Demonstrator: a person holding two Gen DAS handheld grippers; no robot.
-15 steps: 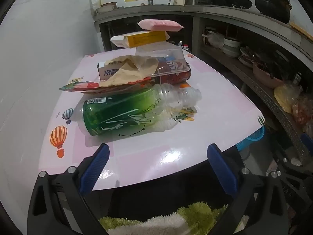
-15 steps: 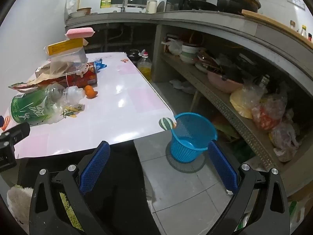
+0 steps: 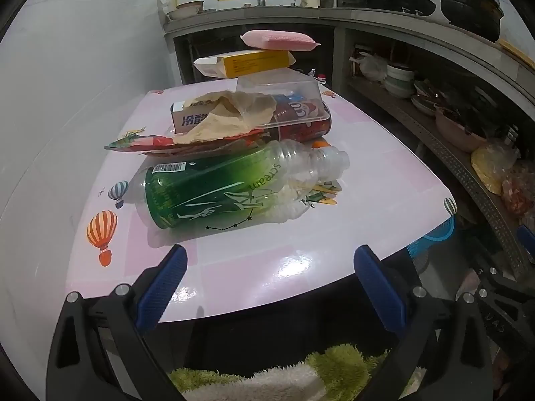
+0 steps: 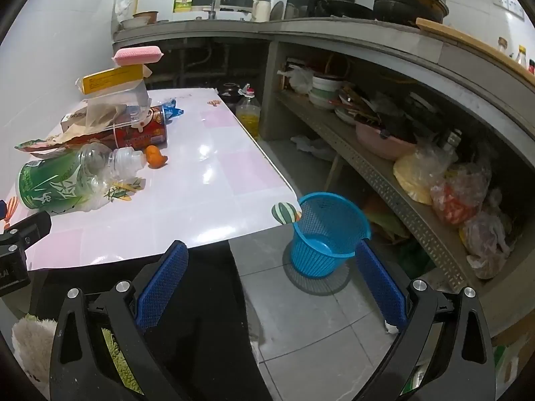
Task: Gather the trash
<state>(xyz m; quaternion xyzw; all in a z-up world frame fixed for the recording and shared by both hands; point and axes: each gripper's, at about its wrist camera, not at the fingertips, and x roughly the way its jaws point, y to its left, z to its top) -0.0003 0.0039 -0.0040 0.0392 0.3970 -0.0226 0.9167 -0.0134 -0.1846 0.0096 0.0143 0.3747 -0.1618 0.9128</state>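
Hovering grippers, trash piled on the table, basket bare

Standing on the grey tiled floor just beside the table's corner, the blue plastic mesh waste basket [image 4: 326, 234] shows only its own bare bottom; nothing lies in it. On the glossy pink-and-white table with balloon prints [image 3: 367, 180] the trash sits in a heap: a crushed clear plastic bottle with a green label [image 3: 234, 190] lies on its side nearest the left gripper, capless neck pointing right. Behind it rest a flattened red snack wrapper [image 3: 160, 142], a crumpled tan paper bag [image 3: 227, 117], a white carton with blue lettering [image 3: 189, 118] and a red cylindrical can [image 3: 301, 123] lying on its side under a clear plastic container [image 3: 281, 92]. A yellow-and-white cardboard box [image 3: 247, 63] sits on that container, with a pink sponge [image 3: 279, 40] on top. A small orange scrap [image 4: 155, 157] lies just beside the bottle's neck.

The left gripper [image 3: 269, 282] hangs over the table's near edge, blue pads spread wide, grasping nothing. The right gripper [image 4: 271, 285] is likewise spread and bare, above the floor before the basket.

Compared with half a second ago, the left gripper has edged nearer the bottle; the heap and basket are unmoved.
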